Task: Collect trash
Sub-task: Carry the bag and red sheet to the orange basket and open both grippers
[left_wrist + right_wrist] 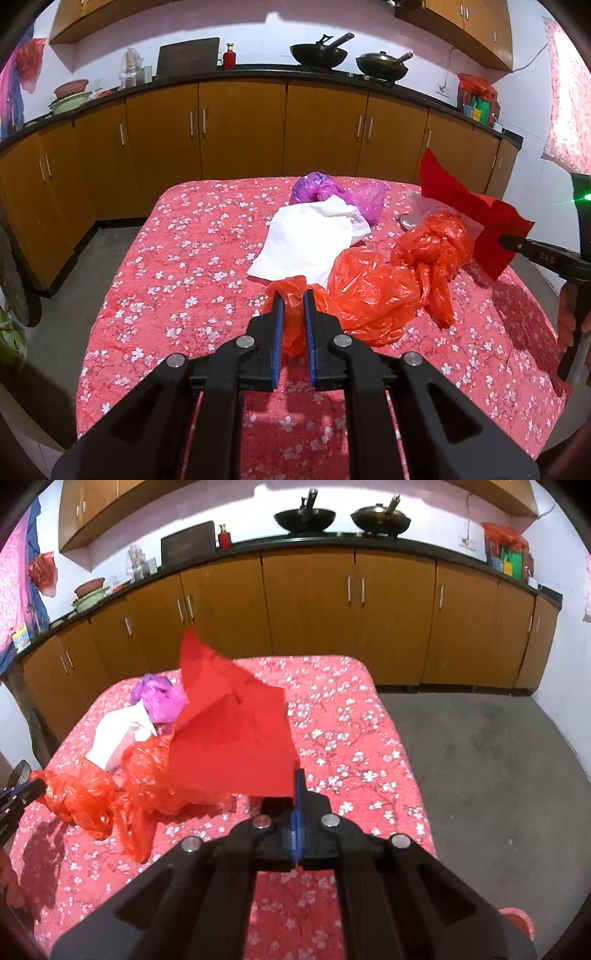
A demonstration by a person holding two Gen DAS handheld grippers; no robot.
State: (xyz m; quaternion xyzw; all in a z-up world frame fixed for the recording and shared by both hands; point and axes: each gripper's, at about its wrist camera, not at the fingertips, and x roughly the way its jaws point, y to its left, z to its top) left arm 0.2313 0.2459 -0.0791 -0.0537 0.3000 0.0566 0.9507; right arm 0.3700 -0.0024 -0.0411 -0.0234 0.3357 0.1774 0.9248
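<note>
An orange plastic bag [373,291] lies crumpled on the table with the red floral cloth [177,273]. My left gripper [293,299] holds its jaws narrowly apart around a bunched end of that bag; the plastic fills the gap. My right gripper [298,775] is shut on a red paper sheet [232,738] and holds it above the table; it also shows in the left wrist view [476,218]. A white paper [306,240] and a purple plastic bag [325,188] lie further back. The orange bag [110,790] shows left of the red sheet.
Wooden cabinets [240,125] under a black counter run behind the table, with two woks [319,53] on top. Grey floor [498,760] lies right of the table. A small metal lid [410,221] sits behind the orange bag. A red rim [517,919] shows at lower right.
</note>
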